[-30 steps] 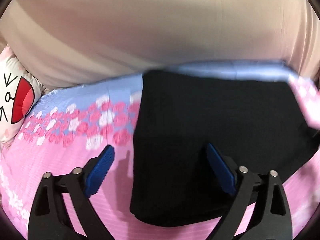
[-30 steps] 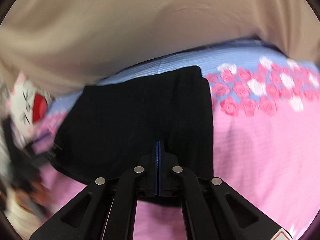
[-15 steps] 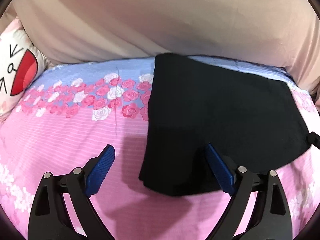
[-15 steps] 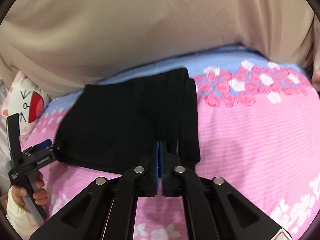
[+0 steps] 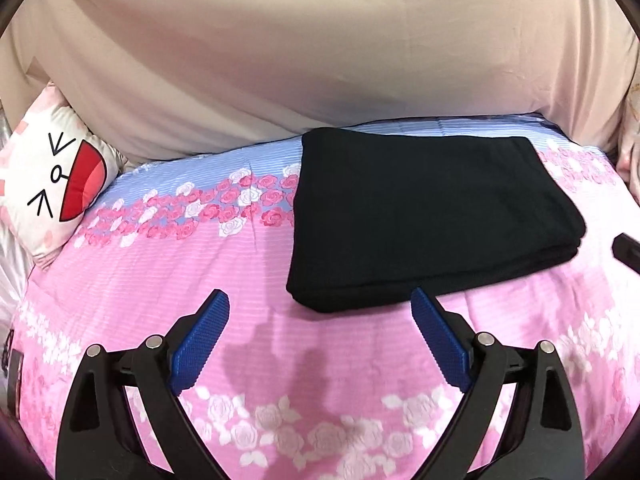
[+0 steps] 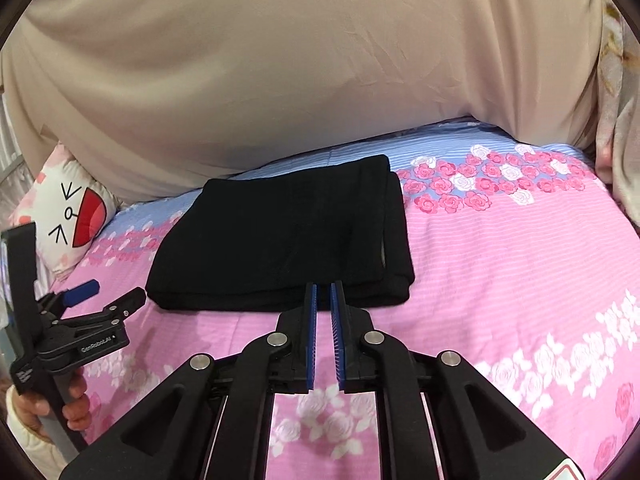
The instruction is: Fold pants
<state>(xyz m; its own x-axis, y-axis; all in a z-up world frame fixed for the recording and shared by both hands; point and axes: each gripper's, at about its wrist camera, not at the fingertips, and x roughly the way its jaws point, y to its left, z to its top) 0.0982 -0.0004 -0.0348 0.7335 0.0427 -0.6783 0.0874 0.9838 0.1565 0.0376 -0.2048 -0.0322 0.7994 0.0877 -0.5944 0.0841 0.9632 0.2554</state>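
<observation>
Both grippers have backed off the black folded pants [image 5: 428, 220] since a second ago. The pants lie flat on the pink floral bedsheet [image 5: 160, 280]. Left gripper [image 5: 320, 312] is spread wide, empty. Right gripper [image 6: 323, 300] jaws have just been opening, slim gap, nothing between. Bare sheet lies on every near side of the pants; cartoon pillow [image 5: 52, 184] lies well off their left edge.

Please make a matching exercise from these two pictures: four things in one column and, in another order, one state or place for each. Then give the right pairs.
Things:
1. black pants
2. left tool
3. right tool
4. cartoon pillow

States or places:
A. fingers spread wide, nothing between them
B. folded flat on the flowered bed cover
C. at the far left edge of the bed
D. fingers a narrow slit apart, just opening, nothing between them

Pairs: 1-B, 2-A, 3-D, 4-C
</observation>
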